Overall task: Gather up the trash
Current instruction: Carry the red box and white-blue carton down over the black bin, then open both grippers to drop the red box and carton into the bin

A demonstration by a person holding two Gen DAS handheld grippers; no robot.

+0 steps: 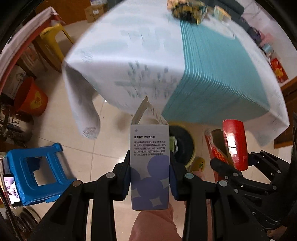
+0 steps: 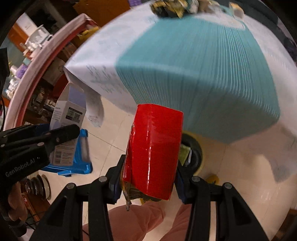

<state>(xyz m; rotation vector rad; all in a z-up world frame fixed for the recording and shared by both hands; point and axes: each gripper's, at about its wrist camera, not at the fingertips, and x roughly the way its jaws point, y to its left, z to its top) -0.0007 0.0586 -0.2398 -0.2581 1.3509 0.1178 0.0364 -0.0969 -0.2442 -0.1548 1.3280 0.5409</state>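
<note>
Left wrist view: left tongs (image 1: 150, 178) clamp a purple-white carton (image 1: 150, 166) above the yellow bin (image 1: 182, 146); beside it, right tongs (image 2: 149, 178) clamp a red packet (image 2: 154, 150) over that bin.

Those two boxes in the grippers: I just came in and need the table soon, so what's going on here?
A person is clearing trash with a handheld gripper in each hand. The left gripper is clamped on a tall purple-and-white box with its top flap open. The right gripper grips a crushed red box. Both hang over the floor by the covered table, above a yellow-rimmed bin. More clutter sits at the table's far end.
</note>
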